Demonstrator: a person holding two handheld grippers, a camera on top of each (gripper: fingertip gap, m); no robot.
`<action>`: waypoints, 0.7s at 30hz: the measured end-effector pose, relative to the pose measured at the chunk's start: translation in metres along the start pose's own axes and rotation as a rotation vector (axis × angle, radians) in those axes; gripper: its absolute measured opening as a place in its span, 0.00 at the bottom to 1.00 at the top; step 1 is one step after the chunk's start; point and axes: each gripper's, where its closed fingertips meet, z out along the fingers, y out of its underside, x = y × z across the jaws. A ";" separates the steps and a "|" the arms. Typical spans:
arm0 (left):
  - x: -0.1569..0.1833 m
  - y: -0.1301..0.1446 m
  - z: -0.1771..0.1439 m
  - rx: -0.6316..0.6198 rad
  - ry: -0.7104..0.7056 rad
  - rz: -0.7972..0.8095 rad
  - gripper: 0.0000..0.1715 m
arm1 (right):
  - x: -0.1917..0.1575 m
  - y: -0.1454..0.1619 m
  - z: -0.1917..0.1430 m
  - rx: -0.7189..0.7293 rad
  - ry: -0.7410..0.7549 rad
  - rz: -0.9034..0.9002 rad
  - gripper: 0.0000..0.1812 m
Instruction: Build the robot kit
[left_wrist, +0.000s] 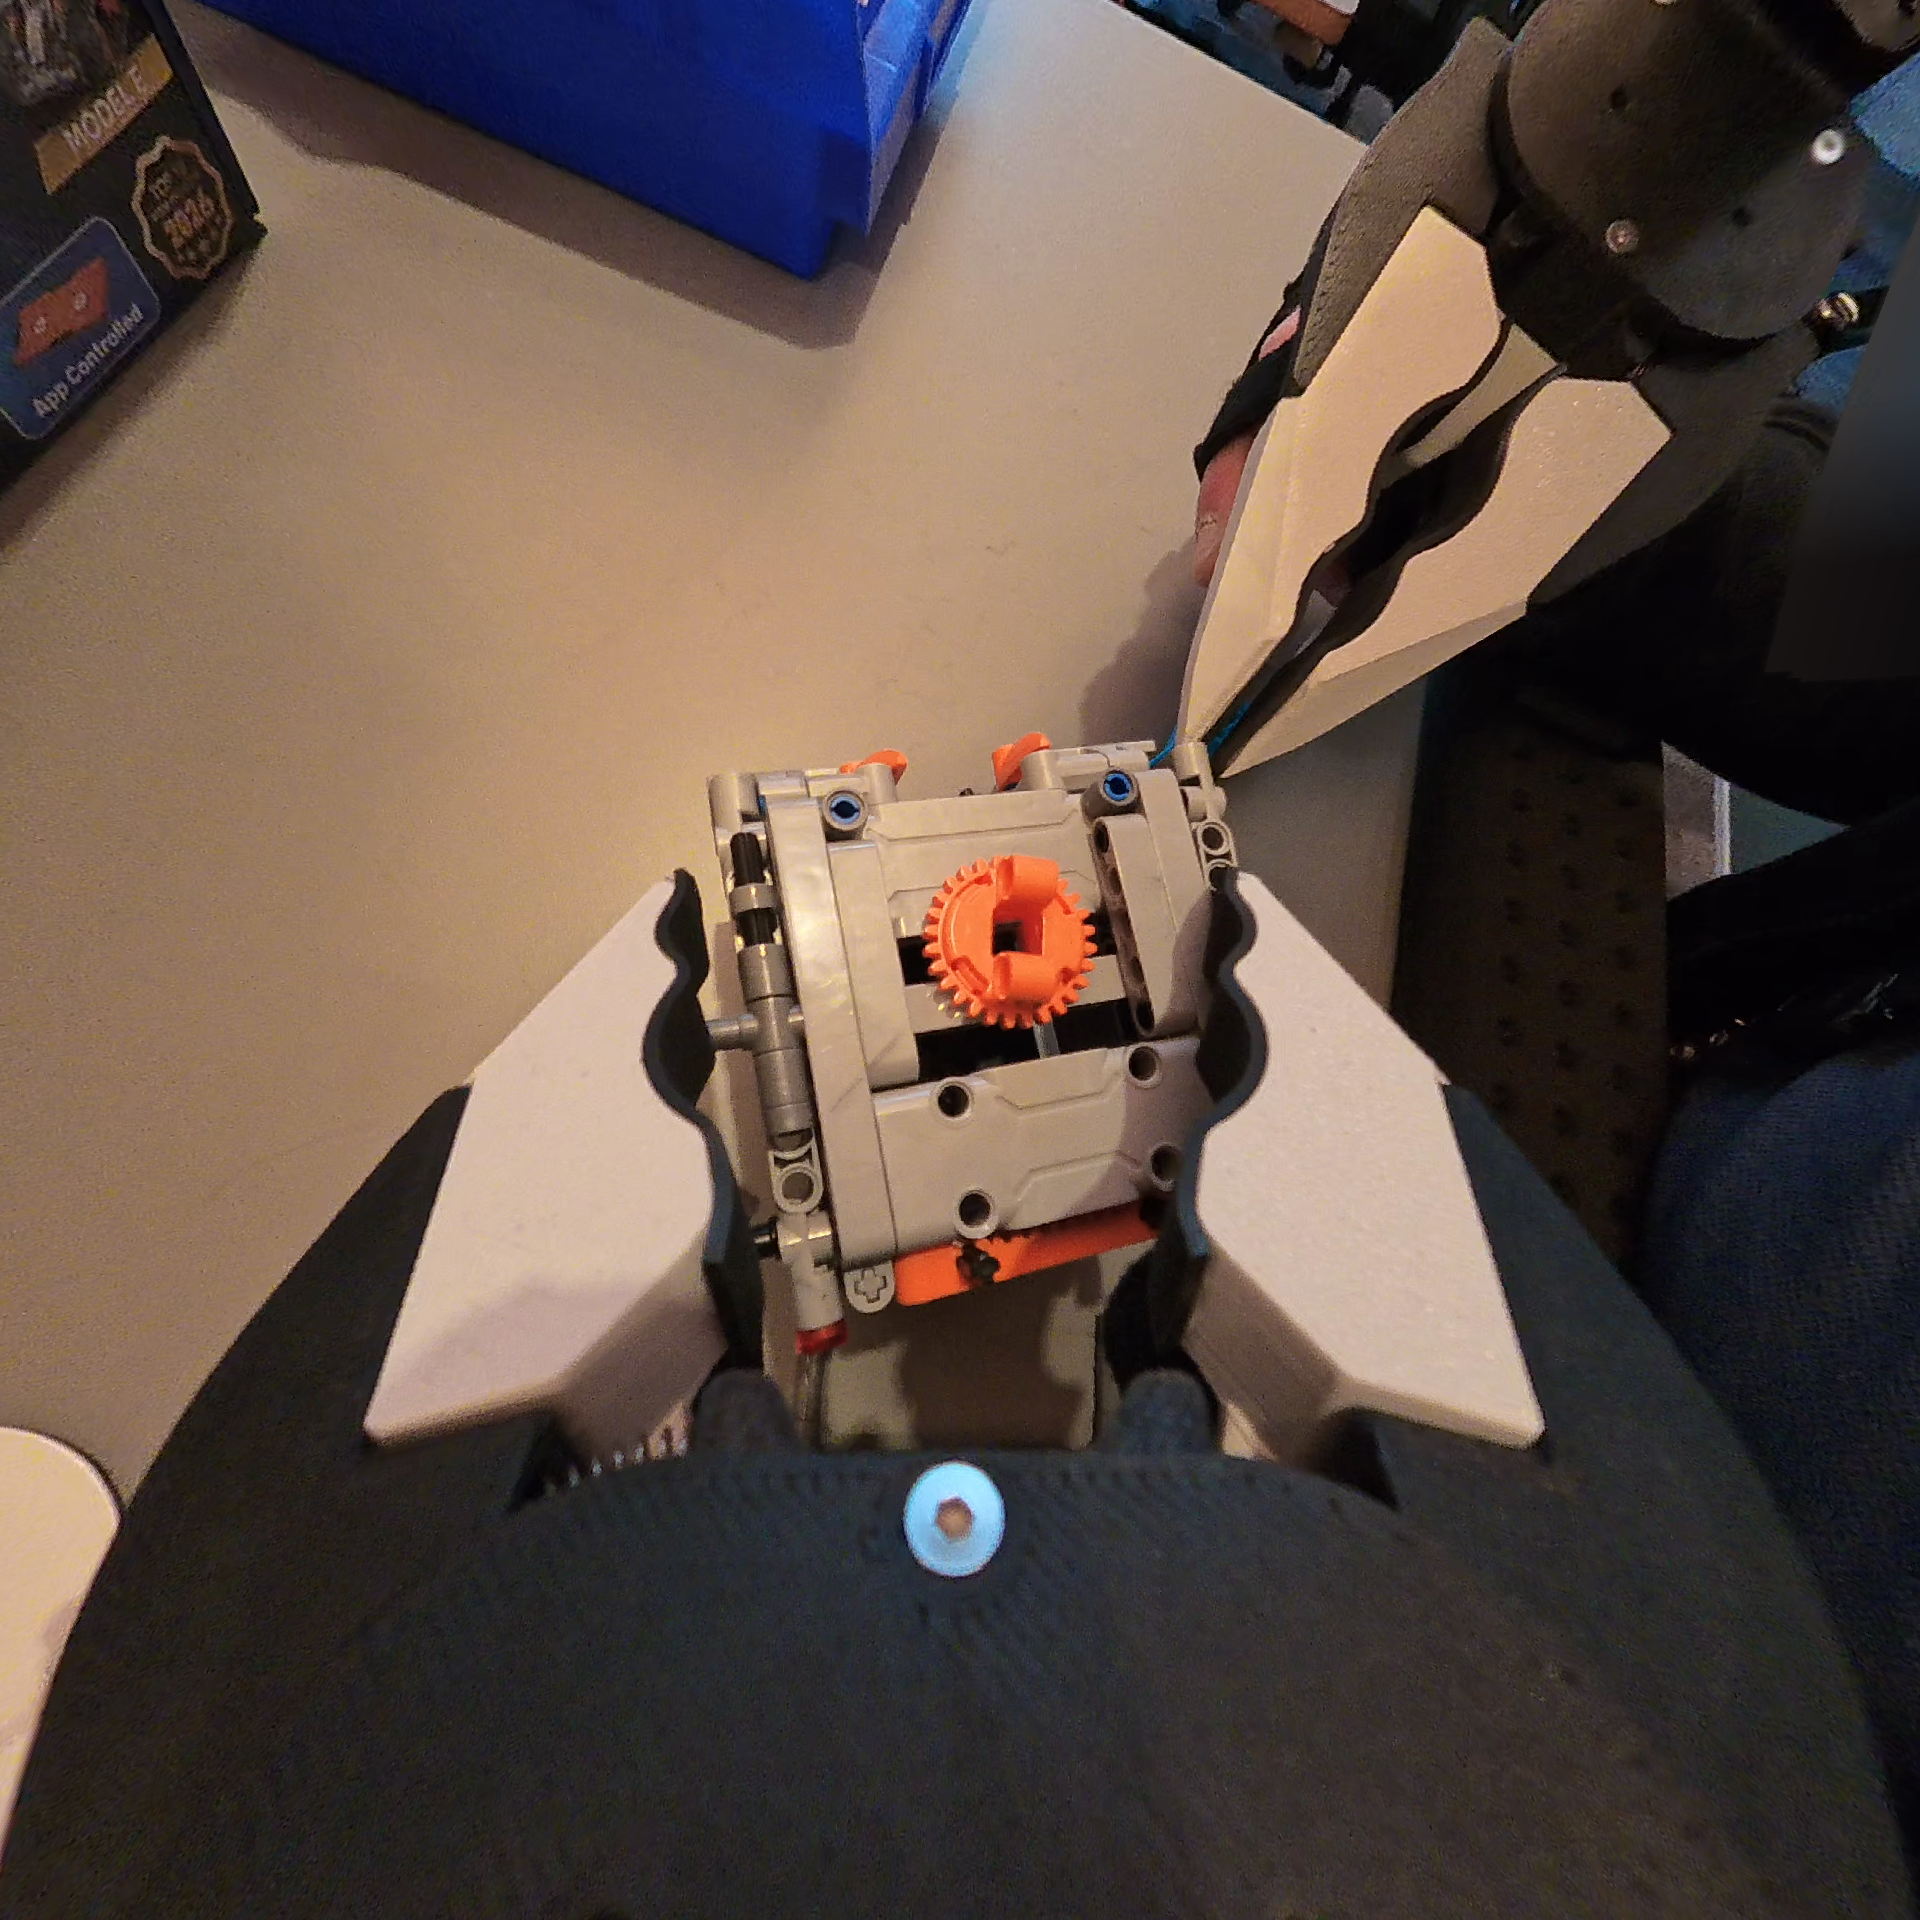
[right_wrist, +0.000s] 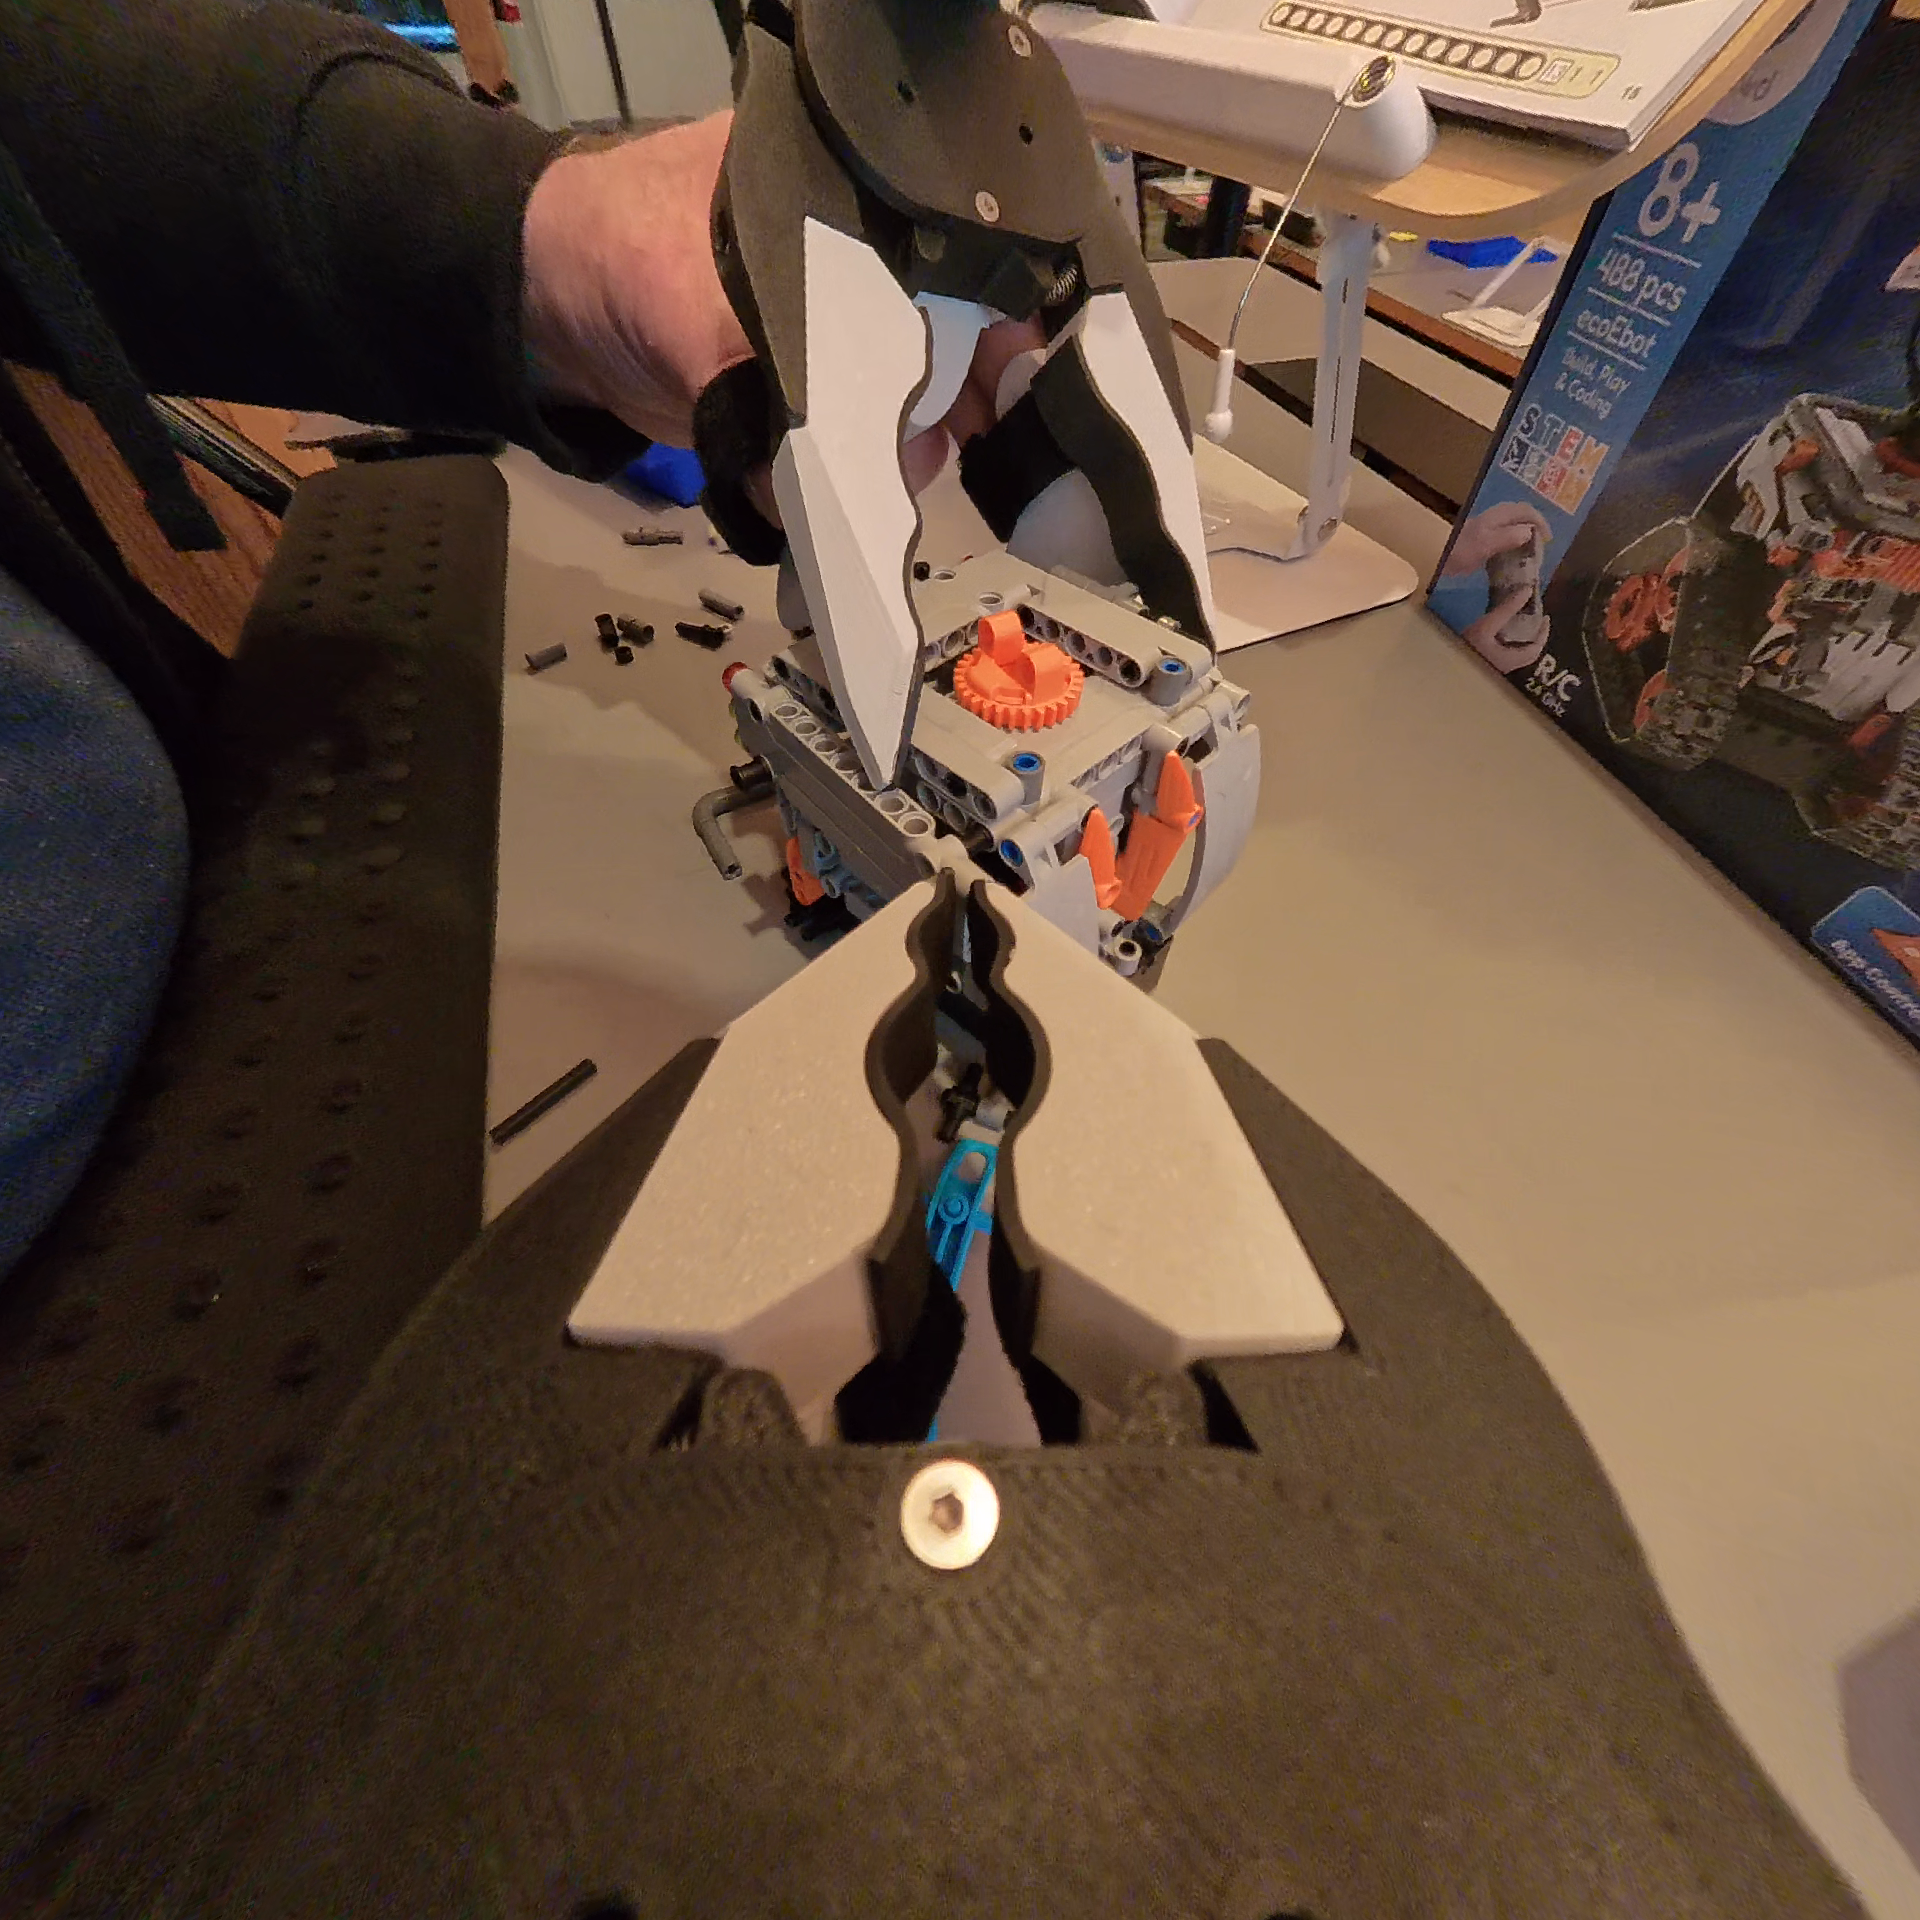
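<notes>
- the left tongs (left_wrist: 956, 1049) clamped the grey brick assembly (left_wrist: 966, 1029) by its sides on the surface (left_wrist: 468, 623), its orange gear (left_wrist: 1006, 940) already seated on top.
- the right tongs (right_wrist: 961, 904), nearly pressed together, pinched a small blue piece (right_wrist: 961, 1205) at the assembly's corner, not yet joined.

Left wrist view looks steeply down, close on the grey block model (left_wrist: 977, 1018); right wrist view looks nearly level (from the table edge). Both share it, at 12 o'clock.
</notes>
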 end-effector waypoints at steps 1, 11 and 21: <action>0.000 0.000 0.000 -0.001 0.000 0.004 0.56 | 0.000 0.000 0.000 0.001 -0.011 0.009 0.00; -0.002 0.001 -0.002 -0.017 0.010 0.003 0.53 | 0.003 -0.001 0.004 -0.004 0.011 0.001 0.00; 0.001 0.000 -0.001 -0.013 0.016 0.008 0.53 | 0.005 0.006 0.007 -0.023 0.032 -0.020 0.09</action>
